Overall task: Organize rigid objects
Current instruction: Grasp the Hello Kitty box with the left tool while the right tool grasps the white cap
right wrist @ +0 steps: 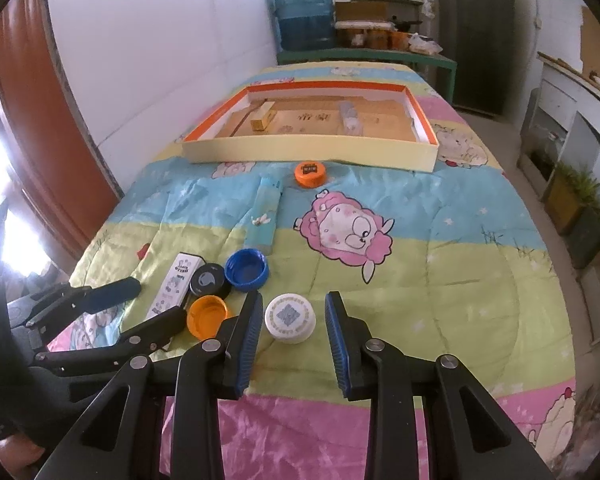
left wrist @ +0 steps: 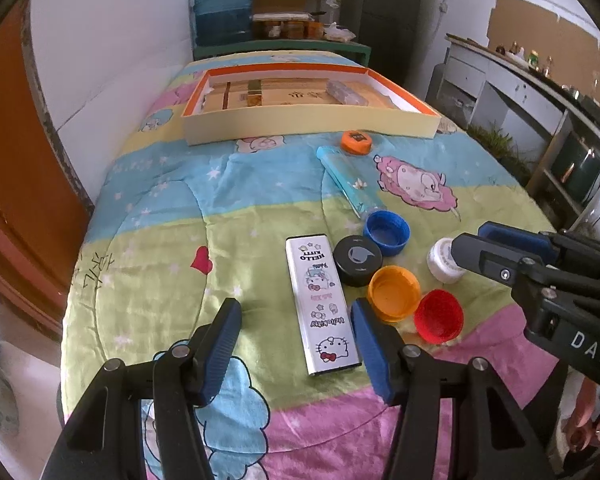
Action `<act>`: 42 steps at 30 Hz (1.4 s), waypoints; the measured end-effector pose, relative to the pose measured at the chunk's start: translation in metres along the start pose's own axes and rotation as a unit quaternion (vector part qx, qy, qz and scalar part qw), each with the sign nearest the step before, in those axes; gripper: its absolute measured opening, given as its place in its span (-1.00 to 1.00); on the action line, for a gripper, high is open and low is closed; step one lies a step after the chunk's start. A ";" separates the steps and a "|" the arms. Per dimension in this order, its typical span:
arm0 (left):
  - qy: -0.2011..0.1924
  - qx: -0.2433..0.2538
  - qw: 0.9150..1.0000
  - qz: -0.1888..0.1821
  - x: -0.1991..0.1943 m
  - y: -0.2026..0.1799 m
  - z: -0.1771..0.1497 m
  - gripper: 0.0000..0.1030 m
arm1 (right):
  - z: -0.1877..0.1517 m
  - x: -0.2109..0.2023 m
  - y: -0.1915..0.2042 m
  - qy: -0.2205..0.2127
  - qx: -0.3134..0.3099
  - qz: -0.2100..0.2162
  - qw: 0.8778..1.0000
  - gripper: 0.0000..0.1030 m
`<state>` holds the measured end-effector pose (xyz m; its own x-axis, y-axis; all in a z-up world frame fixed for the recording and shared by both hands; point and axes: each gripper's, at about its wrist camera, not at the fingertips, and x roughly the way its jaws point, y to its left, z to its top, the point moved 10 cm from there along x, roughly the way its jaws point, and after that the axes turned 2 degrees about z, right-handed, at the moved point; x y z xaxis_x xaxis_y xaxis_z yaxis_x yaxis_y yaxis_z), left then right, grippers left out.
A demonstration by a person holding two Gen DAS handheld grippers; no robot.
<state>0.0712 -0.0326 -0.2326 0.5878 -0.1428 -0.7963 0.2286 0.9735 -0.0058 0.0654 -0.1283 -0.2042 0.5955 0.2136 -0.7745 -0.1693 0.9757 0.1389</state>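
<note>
A white Hello Kitty tin [left wrist: 320,300] lies lengthwise on the quilt between the fingers of my left gripper [left wrist: 296,344], close to the right finger; the jaws are open and clear of it. Beside the tin sit a black cap [left wrist: 357,258], a blue cap [left wrist: 386,234], an orange cap [left wrist: 394,292] and a red cap [left wrist: 438,316]. In the right wrist view a white cap [right wrist: 290,318] sits between the fingers of my right gripper [right wrist: 294,320], with a small gap on each side. My left gripper [right wrist: 156,300] straddles the tin [right wrist: 174,284] there.
A shallow cream box with an orange rim [left wrist: 308,128] stands at the far end, with a small gold box and a clear item inside. In front of it lie another orange cap [left wrist: 356,142] and a light blue tube [left wrist: 348,182]. A white wall runs along the left.
</note>
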 end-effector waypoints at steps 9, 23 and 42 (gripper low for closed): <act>-0.015 0.007 1.000 0.004 -0.002 0.002 0.000 -0.12 | -0.009 0.012 0.004 0.020 -0.010 0.001 1.000 -0.36; -0.027 -0.013 0.999 -0.012 -0.004 0.009 0.003 -0.50 | -0.012 0.016 0.010 0.027 -0.031 0.001 0.999 -0.45; -0.019 -0.029 0.999 -0.024 -0.001 0.011 0.009 -0.51 | -0.005 0.018 0.008 0.022 -0.020 0.014 0.999 -0.45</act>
<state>0.0806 -0.0233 -0.2265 0.6068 -0.1951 -0.7705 0.2133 0.9738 -0.0787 0.0710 -0.1166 -0.2199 0.5555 0.2381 -0.7967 -0.2175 0.9664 0.1372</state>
